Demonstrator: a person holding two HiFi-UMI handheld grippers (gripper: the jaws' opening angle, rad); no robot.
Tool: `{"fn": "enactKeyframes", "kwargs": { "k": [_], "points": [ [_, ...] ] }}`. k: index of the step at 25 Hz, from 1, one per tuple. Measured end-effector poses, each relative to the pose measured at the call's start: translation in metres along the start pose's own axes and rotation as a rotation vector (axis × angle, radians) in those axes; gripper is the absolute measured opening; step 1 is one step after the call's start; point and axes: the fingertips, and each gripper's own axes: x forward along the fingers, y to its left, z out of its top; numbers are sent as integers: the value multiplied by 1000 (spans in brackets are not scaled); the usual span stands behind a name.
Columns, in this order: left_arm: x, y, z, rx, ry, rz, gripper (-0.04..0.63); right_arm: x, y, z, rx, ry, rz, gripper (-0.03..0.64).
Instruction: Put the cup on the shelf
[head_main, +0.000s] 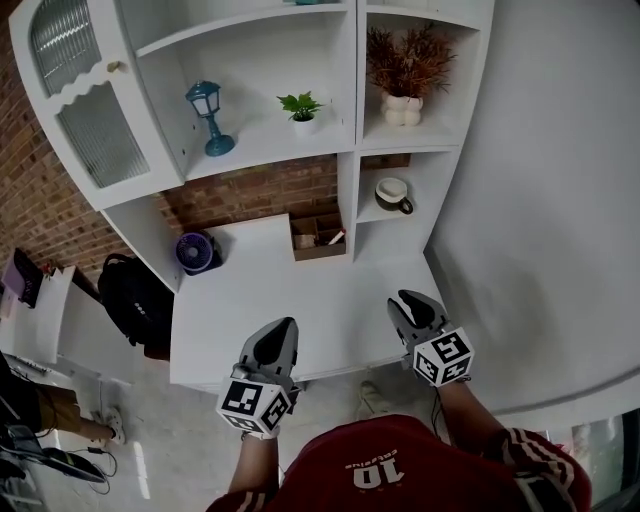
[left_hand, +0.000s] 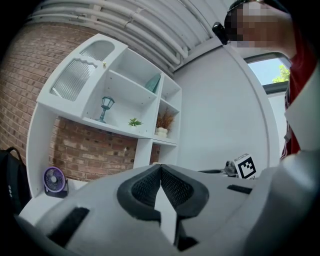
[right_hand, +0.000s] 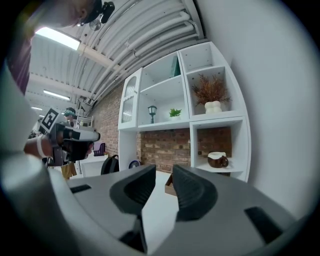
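Note:
A brown cup (head_main: 392, 194) with a pale rim stands on the lower right shelf (head_main: 380, 214) of the white unit; the right gripper view shows the cup (right_hand: 218, 159) there too. My left gripper (head_main: 283, 328) hovers over the front of the white desk (head_main: 300, 300), its jaws touching at the tips with nothing between them (left_hand: 160, 167). Over the desk's right front, my right gripper (head_main: 410, 302) has a narrow gap between its jaws and holds nothing (right_hand: 164, 172). Both grippers are well short of the cup.
A wooden box (head_main: 318, 238) sits at the desk's back, a purple fan (head_main: 194, 252) at its left. A blue lantern (head_main: 208, 118), a small green plant (head_main: 301, 108) and a vase of dried plants (head_main: 405, 72) occupy upper shelves. A black backpack (head_main: 135, 295) lies left of the desk.

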Motion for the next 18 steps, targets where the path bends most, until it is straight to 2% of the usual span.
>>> {"fn": "enactKeyframes", "kwargs": {
  "k": [7, 18],
  "points": [
    [-33, -15, -2, -1, -7, -38, 2, -38, 23, 4, 20, -25, -36, 95],
    [-55, -18, 9, 21, -58, -25, 2, -82, 26, 31, -4, -75, -84, 94]
  ]
}}
